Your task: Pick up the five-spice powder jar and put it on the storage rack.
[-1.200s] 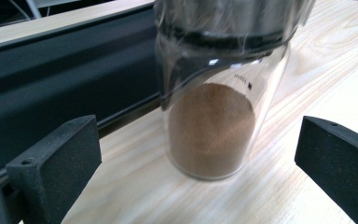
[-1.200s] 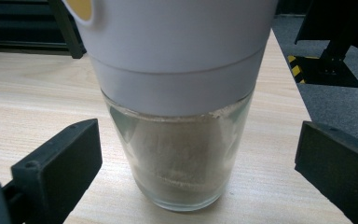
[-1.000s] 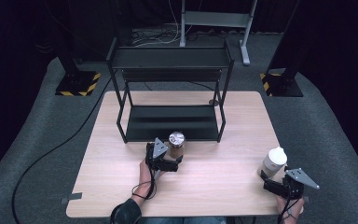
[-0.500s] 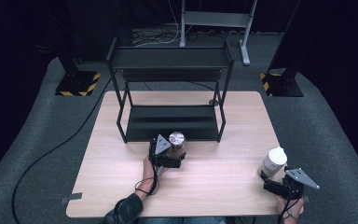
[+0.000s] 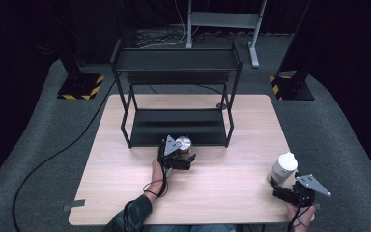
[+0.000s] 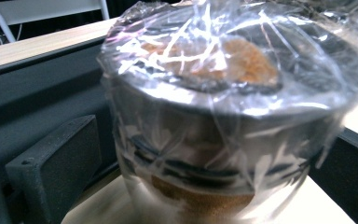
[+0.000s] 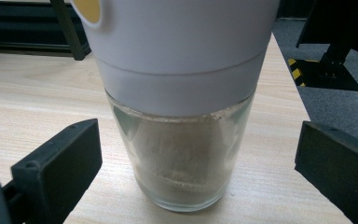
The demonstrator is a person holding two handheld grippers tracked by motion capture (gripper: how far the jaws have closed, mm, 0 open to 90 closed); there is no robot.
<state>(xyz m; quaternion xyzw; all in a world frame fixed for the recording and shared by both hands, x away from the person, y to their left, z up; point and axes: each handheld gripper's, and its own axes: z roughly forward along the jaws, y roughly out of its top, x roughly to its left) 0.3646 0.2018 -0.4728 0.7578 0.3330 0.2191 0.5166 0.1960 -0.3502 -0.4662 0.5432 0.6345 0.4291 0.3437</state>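
Note:
A jar wrapped in clear plastic film (image 5: 183,143) (image 6: 205,116), with brown contents, stands on the table at the front edge of the black rack's lower shelf (image 5: 174,123). My left gripper (image 5: 184,151) (image 6: 209,135) is open around it; a thin gap shows at the left jaw, and the right jaw is at the film. A glass jar with a white lid (image 5: 284,166) (image 7: 182,154) holds pale powder and stands near the table's right edge. My right gripper (image 5: 279,186) (image 7: 196,135) is open, its jaws well apart on either side of that jar.
The black two-tier rack has a top shelf (image 5: 176,60) and thin legs at the back half of the wooden table (image 5: 222,188). A black cable (image 5: 53,159) runs across the grey floor at the left. Striped stand bases (image 5: 79,87) sit beyond the table.
My left gripper has edged forward and a little right, closer around the wrapped jar, which has stayed in place. The right gripper and the white-lidded jar have not moved.

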